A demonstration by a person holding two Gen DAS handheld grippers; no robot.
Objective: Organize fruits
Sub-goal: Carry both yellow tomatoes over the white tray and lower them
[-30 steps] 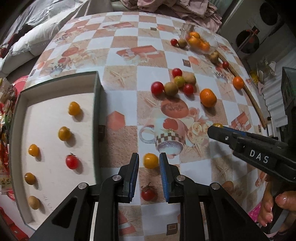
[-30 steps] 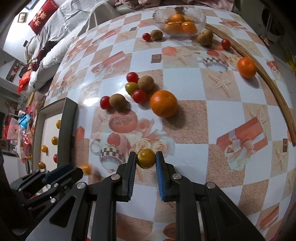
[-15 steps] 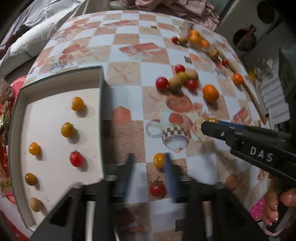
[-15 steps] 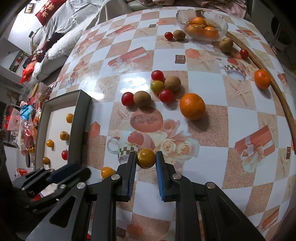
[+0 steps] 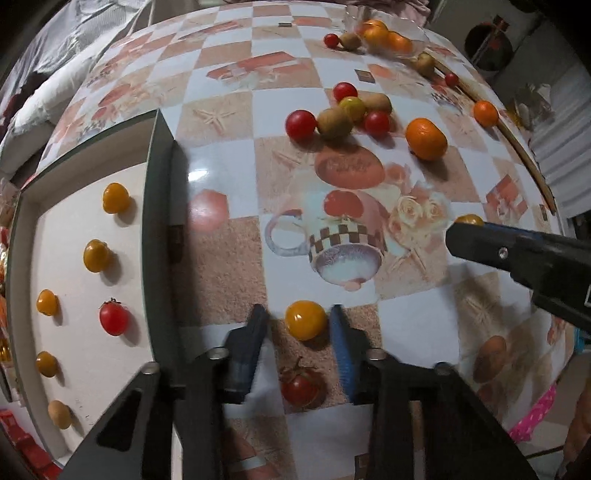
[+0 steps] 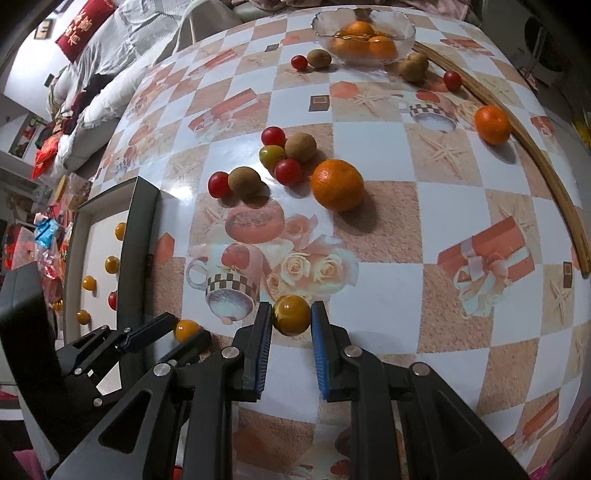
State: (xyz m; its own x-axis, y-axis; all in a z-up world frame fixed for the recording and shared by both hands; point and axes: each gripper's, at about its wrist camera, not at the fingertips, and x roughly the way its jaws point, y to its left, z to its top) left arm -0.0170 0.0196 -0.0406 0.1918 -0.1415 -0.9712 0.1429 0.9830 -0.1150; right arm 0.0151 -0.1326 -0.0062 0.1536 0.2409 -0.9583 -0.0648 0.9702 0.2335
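Note:
My left gripper [image 5: 299,326] is open, its jaws on either side of a yellow cherry tomato [image 5: 306,319] that rests on the table; the tomato also shows in the right wrist view [image 6: 186,329]. A red tomato [image 5: 302,384] lies just below it. My right gripper [image 6: 291,319] is shut on a yellow-brown tomato [image 6: 291,315] and holds it over the table. A grey tray [image 5: 157,206] at the left holds several yellow tomatoes and one red tomato [image 5: 113,317].
A cluster of red tomatoes and kiwis [image 6: 273,162] lies mid-table beside an orange [image 6: 337,184]. A glass bowl [image 6: 364,35] of oranges stands at the far edge. Another orange [image 6: 492,123] lies by a curved wooden strip [image 6: 546,162].
My left gripper has opened wider around the yellow tomato and moved slightly forward. My right gripper keeps its tomato and has shifted slightly toward the tray.

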